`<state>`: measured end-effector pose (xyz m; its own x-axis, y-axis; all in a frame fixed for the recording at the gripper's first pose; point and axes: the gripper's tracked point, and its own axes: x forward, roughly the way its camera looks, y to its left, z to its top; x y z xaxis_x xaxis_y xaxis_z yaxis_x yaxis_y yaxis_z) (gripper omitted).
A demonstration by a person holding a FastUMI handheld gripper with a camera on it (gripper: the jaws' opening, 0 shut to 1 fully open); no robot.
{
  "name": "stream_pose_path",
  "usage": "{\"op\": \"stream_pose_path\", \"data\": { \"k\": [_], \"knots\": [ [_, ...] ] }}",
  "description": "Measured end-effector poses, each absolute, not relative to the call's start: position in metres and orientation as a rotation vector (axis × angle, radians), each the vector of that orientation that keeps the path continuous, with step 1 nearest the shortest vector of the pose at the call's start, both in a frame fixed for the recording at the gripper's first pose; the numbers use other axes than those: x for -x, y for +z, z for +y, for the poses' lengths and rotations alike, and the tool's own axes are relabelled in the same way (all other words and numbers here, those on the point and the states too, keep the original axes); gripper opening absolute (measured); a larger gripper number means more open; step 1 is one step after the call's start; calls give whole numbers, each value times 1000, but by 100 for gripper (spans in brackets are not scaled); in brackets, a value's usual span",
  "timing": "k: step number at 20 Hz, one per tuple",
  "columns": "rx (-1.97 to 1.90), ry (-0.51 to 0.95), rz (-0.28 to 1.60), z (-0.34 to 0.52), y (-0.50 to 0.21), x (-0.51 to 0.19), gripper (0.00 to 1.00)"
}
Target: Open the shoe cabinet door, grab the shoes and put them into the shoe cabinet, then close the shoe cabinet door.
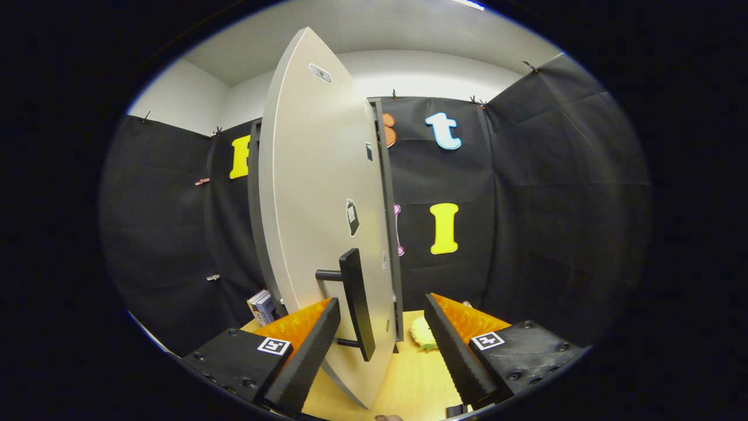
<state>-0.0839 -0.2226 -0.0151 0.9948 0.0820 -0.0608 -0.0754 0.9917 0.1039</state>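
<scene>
Jaws (380,339) held wide open: two black ribbed fingers (307,351) backed in orange. One black bar handle (356,304) stands between them, untouched, on one smooth grey cabinet door (315,204) swung open edge-on. Wooden counter (409,380) seen below; one pale yellow shoe (422,338) just ahead; one small box (263,307) behind the door.

A wooden bench (418,374) carries the scene. On it a small box (263,306) stands tilted by the black cloth wall (555,204). A pale yellow, frilly object (422,338) lies farther right; what it is cannot be told.
</scene>
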Motion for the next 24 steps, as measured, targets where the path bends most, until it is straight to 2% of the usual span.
{"op": "stream_pose_path", "data": {
  "k": [12,24],
  "knots": [
    [-136,179,50,-71,-22,56,98],
    [-40,106,39,-15,-28,47,98]
  ]
}}
